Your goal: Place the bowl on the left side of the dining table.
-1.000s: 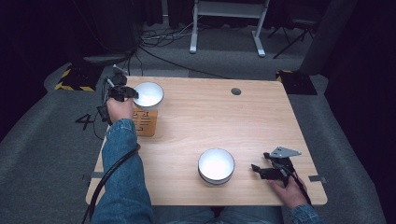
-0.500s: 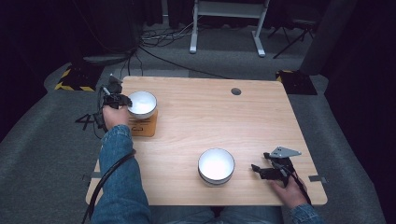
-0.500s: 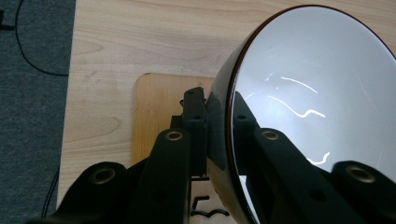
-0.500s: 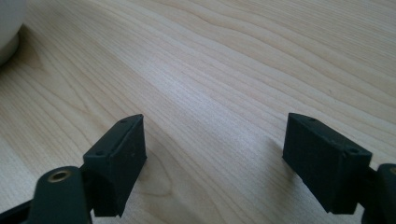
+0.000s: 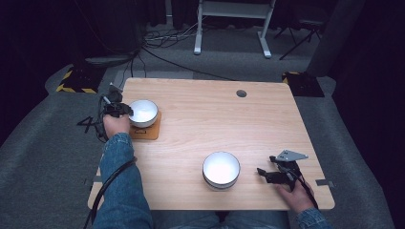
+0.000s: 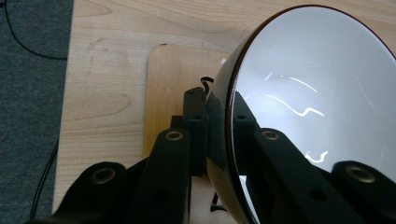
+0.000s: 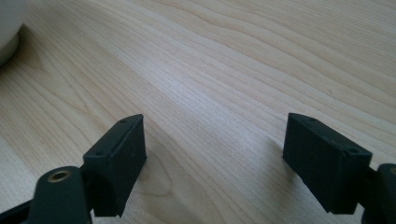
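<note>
On the worktop (image 5: 267, 124), pale wood, two white bowls and one small wooden board. Near bowl (image 5: 221, 170) sits close to the front edge, a bit right of centre, untouched. Carried bowl (image 5: 143, 112), white inside with a dark outer wall, is over the wooden board (image 5: 145, 131) at the left edge; from the high view it looks seated or nearly so, can't tell contact. Left gripper view has the bowl (image 6: 317, 107) tilted toward the camera with the board (image 6: 173, 88) under it. Left tongs (image 5: 118, 109) are clamped on that bowl's rim, one jaw inside, one on the outer wall. Right tongs (image 5: 267, 174) sit low near the front right corner, jaws wide apart with nothing between them; in the right gripper view the right tongs (image 7: 212, 158) frame bare wood, with the edge of the near bowl (image 7: 9, 28) at top left. Step in hand, I'd judge: setting the bowl down on the board. Next move calls for levelling the bowl, seating it centred on the board, then releasing the rim and backing off without dragging it. Right side looks staged for the near bowl.
</note>
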`<state>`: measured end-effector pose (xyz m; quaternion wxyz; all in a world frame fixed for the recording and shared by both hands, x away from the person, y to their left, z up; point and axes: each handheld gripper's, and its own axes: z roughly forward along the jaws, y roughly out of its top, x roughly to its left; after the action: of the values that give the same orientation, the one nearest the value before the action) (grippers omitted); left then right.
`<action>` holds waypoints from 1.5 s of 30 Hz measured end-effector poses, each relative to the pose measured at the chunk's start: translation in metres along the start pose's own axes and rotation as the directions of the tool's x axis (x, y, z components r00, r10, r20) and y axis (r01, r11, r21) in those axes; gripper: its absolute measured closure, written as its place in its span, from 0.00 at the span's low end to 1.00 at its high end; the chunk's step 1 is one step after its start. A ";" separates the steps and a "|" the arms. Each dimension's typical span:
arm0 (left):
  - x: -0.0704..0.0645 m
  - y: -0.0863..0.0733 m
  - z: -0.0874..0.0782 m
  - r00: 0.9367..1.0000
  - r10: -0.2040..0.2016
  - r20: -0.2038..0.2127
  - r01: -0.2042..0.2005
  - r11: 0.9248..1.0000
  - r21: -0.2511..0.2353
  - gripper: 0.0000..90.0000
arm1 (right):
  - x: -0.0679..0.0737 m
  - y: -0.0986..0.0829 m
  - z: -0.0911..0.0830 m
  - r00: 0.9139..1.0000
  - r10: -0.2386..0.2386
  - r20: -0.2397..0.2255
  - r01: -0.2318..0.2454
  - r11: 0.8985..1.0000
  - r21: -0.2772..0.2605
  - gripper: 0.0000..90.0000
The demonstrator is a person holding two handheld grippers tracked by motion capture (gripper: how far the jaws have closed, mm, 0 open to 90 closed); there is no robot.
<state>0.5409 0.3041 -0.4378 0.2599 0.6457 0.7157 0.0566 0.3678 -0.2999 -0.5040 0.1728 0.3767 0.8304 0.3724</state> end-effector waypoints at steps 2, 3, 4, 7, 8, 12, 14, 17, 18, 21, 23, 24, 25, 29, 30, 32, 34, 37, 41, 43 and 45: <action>0.002 -0.001 0.000 1.000 -0.002 -0.003 0.002 1.000 -0.002 0.91 | 0.000 0.000 0.000 1.000 -0.002 0.000 0.002 1.000 0.001 0.24; 0.003 -0.001 0.000 1.000 -0.006 -0.008 0.006 1.000 -0.005 0.91 | 0.000 0.000 0.000 1.000 -0.002 0.000 0.002 1.000 0.001 0.24; 0.004 -0.002 0.001 1.000 -0.009 0.000 0.009 1.000 -0.005 0.91 | 0.000 0.000 0.000 1.000 -0.003 0.000 0.003 1.000 0.001 0.24; 0.006 -0.003 0.003 1.000 -0.015 0.018 0.015 1.000 -0.001 0.91 | 0.000 0.000 0.000 1.000 -0.004 0.000 0.004 1.000 0.001 0.24; 0.006 -0.004 0.002 1.000 -0.011 0.015 0.010 1.000 0.008 0.91 | 0.000 0.000 0.000 1.000 -0.004 0.000 0.004 1.000 0.001 0.24; 0.007 -0.005 0.004 1.000 -0.012 0.016 0.012 1.000 -0.002 0.91 | 0.000 0.000 0.000 1.000 -0.006 0.000 0.006 1.000 0.002 0.24; 0.008 -0.005 0.004 1.000 -0.008 0.011 0.008 1.000 -0.003 0.91 | 0.000 0.000 0.000 1.000 -0.005 0.000 0.005 1.000 0.002 0.24; 0.010 -0.006 0.004 1.000 -0.009 0.013 0.009 1.000 -0.007 0.91 | 0.000 0.000 0.000 1.000 -0.006 0.000 0.006 1.000 0.002 0.24; 0.010 -0.006 0.004 1.000 -0.011 0.015 0.011 1.000 -0.006 0.91 | 0.000 0.000 0.000 1.000 -0.006 0.001 0.006 1.000 0.002 0.24; 0.013 -0.006 0.004 0.999 -0.021 0.029 0.021 1.000 0.015 0.91 | 0.000 0.000 0.000 1.000 -0.005 0.001 0.005 1.000 0.002 0.24; 0.015 -0.007 0.002 0.999 -0.033 0.032 0.034 0.999 -0.021 0.87 | 0.000 0.000 0.000 1.000 -0.006 0.001 0.006 1.000 0.002 0.24; 0.015 -0.007 0.001 0.999 -0.038 0.029 0.039 0.998 -0.039 0.83 | 0.000 0.000 0.000 1.000 -0.006 0.001 0.006 1.000 0.002 0.24; 0.015 -0.006 -0.002 0.999 -0.034 0.029 0.035 0.999 -0.041 0.79 | 0.000 0.000 0.000 1.000 -0.006 0.001 0.006 1.000 0.002 0.24; 0.011 -0.003 -0.010 1.000 -0.004 0.029 0.006 0.997 -0.073 0.63 | 0.000 0.000 0.000 1.000 -0.006 0.001 0.006 1.000 0.002 0.24; 0.008 -0.001 -0.013 0.999 0.005 0.040 -0.002 0.997 -0.076 0.62 | 0.000 0.000 0.000 1.000 -0.006 0.001 0.006 1.000 0.002 0.24; 0.002 0.001 -0.021 0.998 0.046 0.041 -0.042 0.995 -0.088 0.59 | 0.000 0.000 0.000 1.000 -0.006 0.001 0.006 1.000 0.002 0.24; -0.004 0.003 -0.027 0.995 0.090 0.031 -0.086 0.991 -0.102 0.58 | 0.000 0.000 0.000 1.000 -0.006 0.001 0.006 1.000 0.002 0.24; -0.012 0.005 -0.038 0.988 0.152 0.024 -0.148 0.982 -0.119 0.55 | 0.000 0.000 0.000 1.000 -0.006 0.001 0.006 1.000 0.002 0.24; -0.020 0.003 -0.051 0.986 0.163 0.045 -0.154 0.975 -0.163 0.54 | 0.000 0.000 0.000 1.000 -0.004 0.001 0.004 1.000 0.003 0.24; -0.023 0.001 -0.056 0.983 0.174 0.065 -0.160 0.971 -0.180 0.54 | 0.000 0.000 0.000 1.000 -0.006 0.001 0.006 1.000 0.002 0.24; -0.025 -0.001 -0.061 0.979 0.192 0.065 -0.177 0.966 -0.190 0.54 | 0.000 0.000 0.000 1.000 -0.006 0.001 0.006 1.000 0.002 0.24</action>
<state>0.5135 0.2952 -0.3782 0.3412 0.6848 0.6328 0.1192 0.3679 -0.3001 -0.5041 0.1739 0.3746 0.8318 0.3709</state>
